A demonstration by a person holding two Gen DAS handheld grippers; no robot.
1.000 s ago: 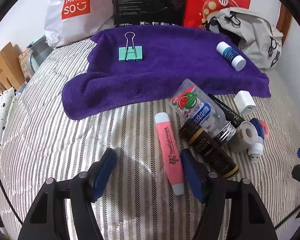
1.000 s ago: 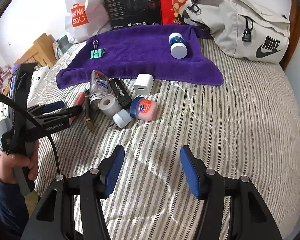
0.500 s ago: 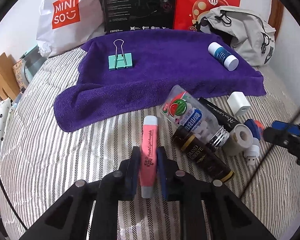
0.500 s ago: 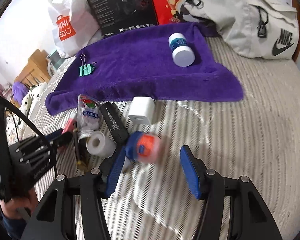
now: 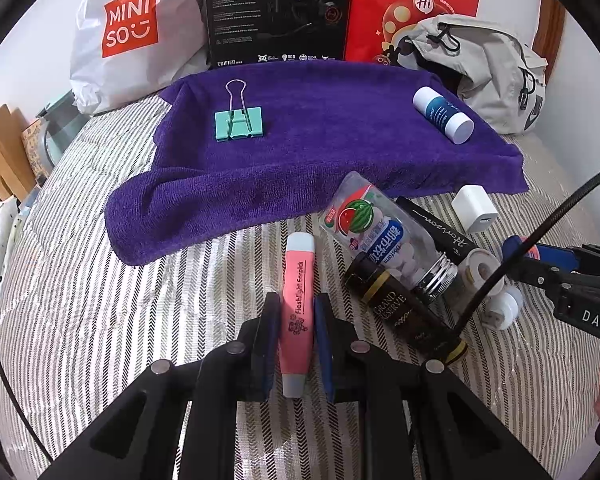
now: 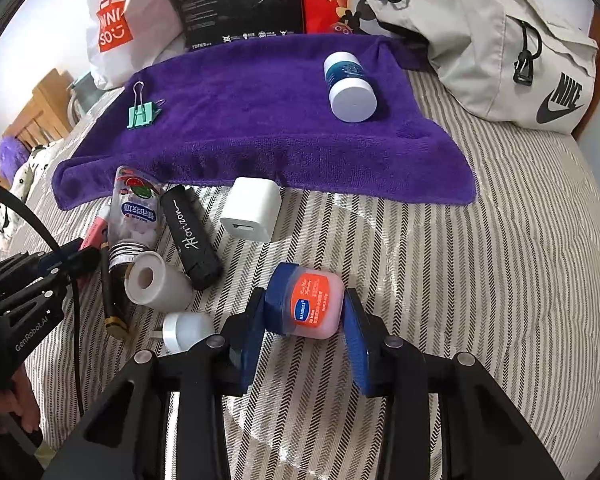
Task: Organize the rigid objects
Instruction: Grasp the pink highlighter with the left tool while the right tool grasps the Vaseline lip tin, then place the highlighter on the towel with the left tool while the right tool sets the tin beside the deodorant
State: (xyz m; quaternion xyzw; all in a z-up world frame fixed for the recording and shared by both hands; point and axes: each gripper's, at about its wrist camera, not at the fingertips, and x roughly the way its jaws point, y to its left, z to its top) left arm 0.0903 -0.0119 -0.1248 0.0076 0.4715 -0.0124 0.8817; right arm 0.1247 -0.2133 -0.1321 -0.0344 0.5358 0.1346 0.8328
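My left gripper (image 5: 297, 306) is shut on a pink eraser stick (image 5: 298, 280) that lies on the striped bed. My right gripper (image 6: 304, 300) is shut on a small jelly jar (image 6: 318, 308) with a blue lid and an orange label, one finger on the lid and one on the base. A purple towel (image 5: 320, 160) lies beyond, with a teal binder clip (image 5: 239, 124) at its left and a blue-and-white bottle (image 5: 444, 120) at its right. A candy bottle (image 6: 136, 212), black tube (image 6: 190, 236), white charger (image 6: 252, 210), tape roll (image 6: 156, 284), white plug (image 6: 188, 330) and dark pen (image 5: 400, 312) are clustered between the grippers.
A white Miniso bag (image 5: 128, 32), a black box (image 5: 276, 12) and a red bag (image 5: 412, 8) stand behind the towel. A grey backpack (image 6: 500, 40) lies at the back right. Bare striped bedding (image 6: 500, 260) stretches to the right. A hand (image 6: 16, 412) holds the left gripper.
The left gripper went from open to shut on the pink stick. The right gripper moved forward to the jar and its fingers came in onto it.
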